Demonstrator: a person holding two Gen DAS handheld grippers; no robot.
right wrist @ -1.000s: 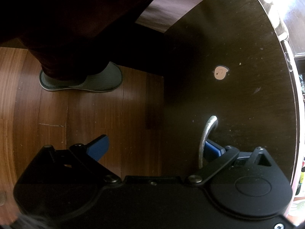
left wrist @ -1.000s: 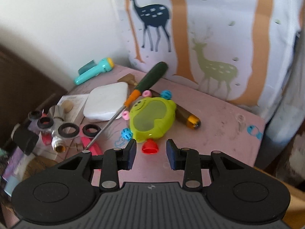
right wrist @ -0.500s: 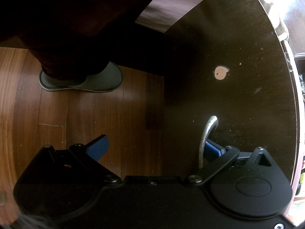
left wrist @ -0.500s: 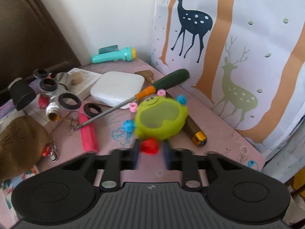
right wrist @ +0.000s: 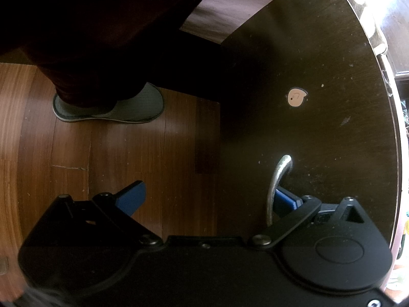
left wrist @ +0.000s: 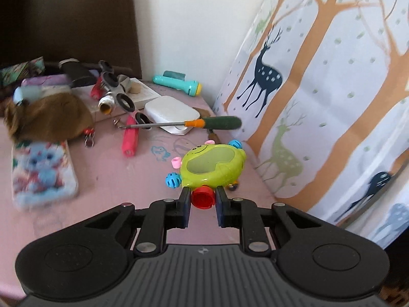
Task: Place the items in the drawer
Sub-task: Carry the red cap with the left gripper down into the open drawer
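A green frog toy (left wrist: 213, 165) with a red knob (left wrist: 202, 197) lies on the pink tabletop (left wrist: 115, 174). My left gripper (left wrist: 202, 199) is closed on the red knob, its blue pads against both sides. In the right wrist view, my right gripper (right wrist: 207, 199) is wide open, with its right finger (right wrist: 286, 200) hooked behind the silver drawer handle (right wrist: 277, 181) on the dark drawer front (right wrist: 319, 128). Its left finger (right wrist: 131, 197) hangs free over the floor.
A screwdriver (left wrist: 189, 124), white box (left wrist: 172, 111), teal flashlight (left wrist: 177, 84), pink tube (left wrist: 130, 138), pipe fittings (left wrist: 112, 97), brown pouch (left wrist: 48, 119) and phone case (left wrist: 42, 174) litter the table. A deer-print curtain (left wrist: 319, 89) hangs right. A slippered foot (right wrist: 110, 107) stands on wood floor.
My left gripper has swung around the table to the right, reached the frog toy and shut on its red knob. The right gripper has not moved.
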